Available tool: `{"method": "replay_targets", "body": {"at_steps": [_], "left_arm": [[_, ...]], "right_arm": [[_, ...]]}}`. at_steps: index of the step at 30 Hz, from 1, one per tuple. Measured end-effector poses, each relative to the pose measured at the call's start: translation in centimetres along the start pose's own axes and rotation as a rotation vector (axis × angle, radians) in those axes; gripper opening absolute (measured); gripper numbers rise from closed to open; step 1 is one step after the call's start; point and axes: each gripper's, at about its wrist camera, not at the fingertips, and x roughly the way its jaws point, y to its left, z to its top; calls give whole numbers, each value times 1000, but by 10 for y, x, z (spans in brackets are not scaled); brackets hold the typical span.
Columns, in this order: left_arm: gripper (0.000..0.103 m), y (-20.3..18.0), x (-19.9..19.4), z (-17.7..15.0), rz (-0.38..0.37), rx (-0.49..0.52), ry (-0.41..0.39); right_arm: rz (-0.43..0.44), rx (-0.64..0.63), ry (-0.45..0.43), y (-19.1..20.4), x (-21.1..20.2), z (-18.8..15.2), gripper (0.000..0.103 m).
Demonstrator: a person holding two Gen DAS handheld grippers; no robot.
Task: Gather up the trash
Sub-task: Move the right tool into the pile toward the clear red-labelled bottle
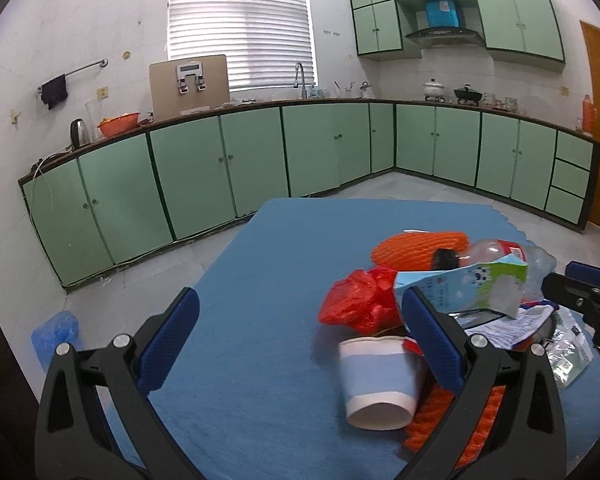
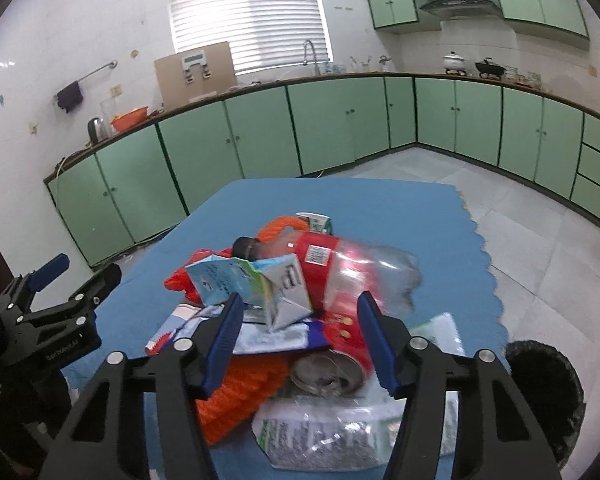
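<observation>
A heap of trash lies on the blue mat [image 1: 260, 260]. It holds a clear bottle with a red label [image 2: 340, 268], a pale blue and green carton [image 2: 256, 280], orange foam netting [image 2: 236, 392], a crushed can [image 2: 328, 372], a printed clear bag [image 2: 320, 432] and a red plastic bag [image 1: 360, 300]. A blue-and-white paper cup [image 1: 376, 384] lies on its side between the wide jaws of my left gripper [image 1: 300, 320], close to the right finger, with no pad pressing on it. My right gripper [image 2: 300, 308] hangs open over the heap, with the carton and the can between its fingers.
A black bin [image 2: 540, 392] stands by the mat's right edge, low in the right wrist view. A blue plastic bag [image 1: 56, 336] lies on the floor to the left. Green cabinets line the far walls. The mat's left half [image 1: 228, 360] holds nothing.
</observation>
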Motion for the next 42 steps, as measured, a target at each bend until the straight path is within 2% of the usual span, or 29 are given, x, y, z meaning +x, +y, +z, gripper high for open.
{"method": "replay_targets", "body": {"at_steps": [3,9,14,20,23,27,31,32,37,42], "left_arm": [[98,2,4,1,6,-1,-3],[98,11,13,2,13,-6,2],[98,19,25,2,19,-27,22],[98,21,34,0,21,-27,40],[98,20,38,0,23,-31,50],[98,21,42,0,22,-29,60],[98,19,43,2,24,-25,62],[98,19,43,2,25,-24,63],[98,18,46,2,32,-24,71],[98,17,50,-2,42,-21,81]], "right_arm": [[-4,-18,-2,9,9,5,52],[-2,-40,-10,13,23,14,52],[35,-35,38,7,38,16,52],[83,-63,66,11,38,12,46],[82,-72,59,12,41,13,46],[101,-91,60,12,47,18,55],[138,-106,75,13,53,21,55],[146,-106,79,13,54,21,54],[182,-106,122,13,57,16,35],[195,-112,141,15,57,12,35]]}}
